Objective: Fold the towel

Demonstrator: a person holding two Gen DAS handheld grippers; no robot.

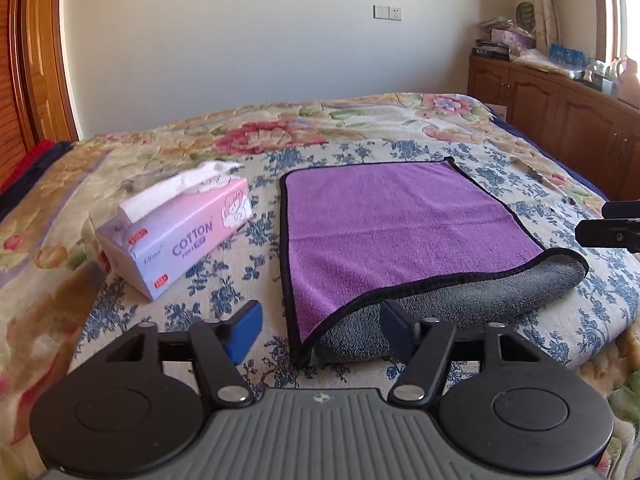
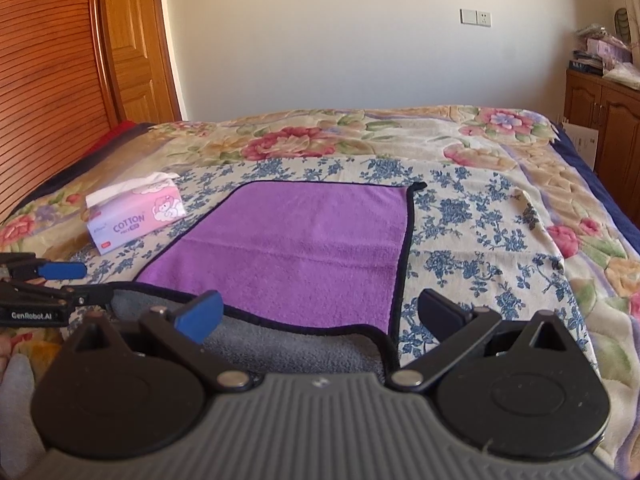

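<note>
Tissue box (image 1: 176, 236) left of towel (image 1: 392, 216) on bedspread (image 1: 360, 120); left hand-held gripper (image 1: 320, 330), right hand-held gripper (image 2: 320, 316) both spread.

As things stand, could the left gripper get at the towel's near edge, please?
Probably yes: the left gripper is open, the towel's near edge lies just ahead between its fingers, and nothing sits between them.

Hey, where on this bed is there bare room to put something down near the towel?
Bare bedspread lies right of the purple towel, out to the bed's right edge, and behind it toward the wall. It is tighter on the left, where the tissue box sits beside the towel, and at the near edge, where both open claws, left and right, hover.
</note>
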